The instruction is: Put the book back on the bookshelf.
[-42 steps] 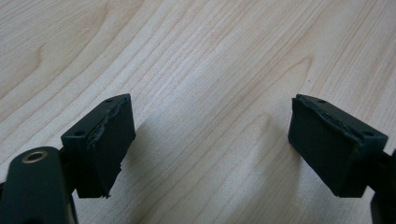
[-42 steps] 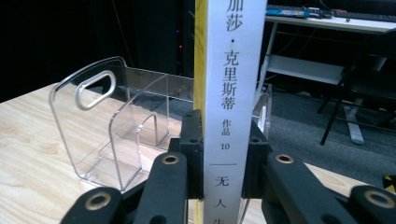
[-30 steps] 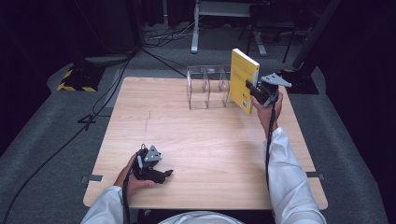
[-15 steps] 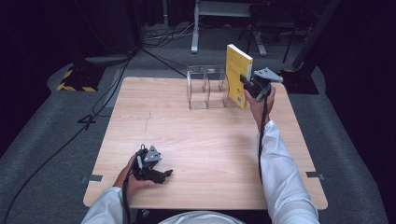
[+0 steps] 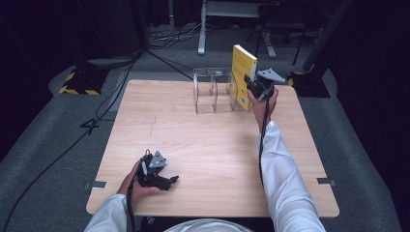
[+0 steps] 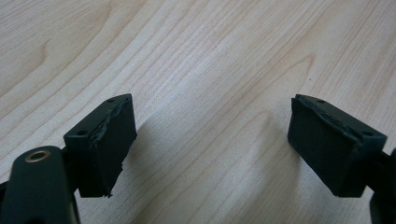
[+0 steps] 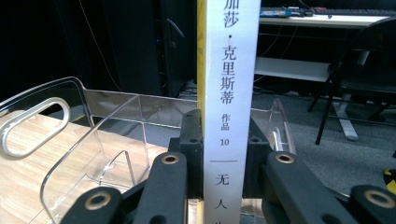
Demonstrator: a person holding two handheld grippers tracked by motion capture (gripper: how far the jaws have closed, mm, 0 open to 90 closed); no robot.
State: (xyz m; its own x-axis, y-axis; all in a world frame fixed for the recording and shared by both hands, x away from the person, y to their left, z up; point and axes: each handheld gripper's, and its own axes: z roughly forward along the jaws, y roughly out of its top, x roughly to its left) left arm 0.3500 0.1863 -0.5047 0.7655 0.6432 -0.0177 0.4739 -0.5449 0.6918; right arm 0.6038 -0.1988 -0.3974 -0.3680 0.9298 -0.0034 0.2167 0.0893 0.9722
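Observation:
A yellow book (image 5: 241, 73) with a white spine (image 7: 229, 93) stands upright at the right end of the clear plastic file rack (image 5: 212, 89) at the table's far side. My right gripper (image 5: 252, 87) is shut on the book's spine, with a black pad (image 7: 191, 149) pressed on each cover. In the right gripper view the rack (image 7: 84, 135) lies just beyond and to the left of the book. My left gripper (image 5: 170, 181) rests open near the table's front left edge. Its fingers (image 6: 109, 140) stand wide apart over bare wood, nothing between them.
The wooden table (image 5: 212, 154) carries the rack at its far middle. Cables (image 5: 96, 111) trail over the grey floor at left. A yellow-black striped base (image 5: 77, 82) sits beyond the left corner, and a chair and desk legs (image 7: 345, 93) stand behind the table.
My right gripper has carried the yellow book leftward and slightly down, from the table's right edge to the right end of the rack. The left gripper has stayed still.

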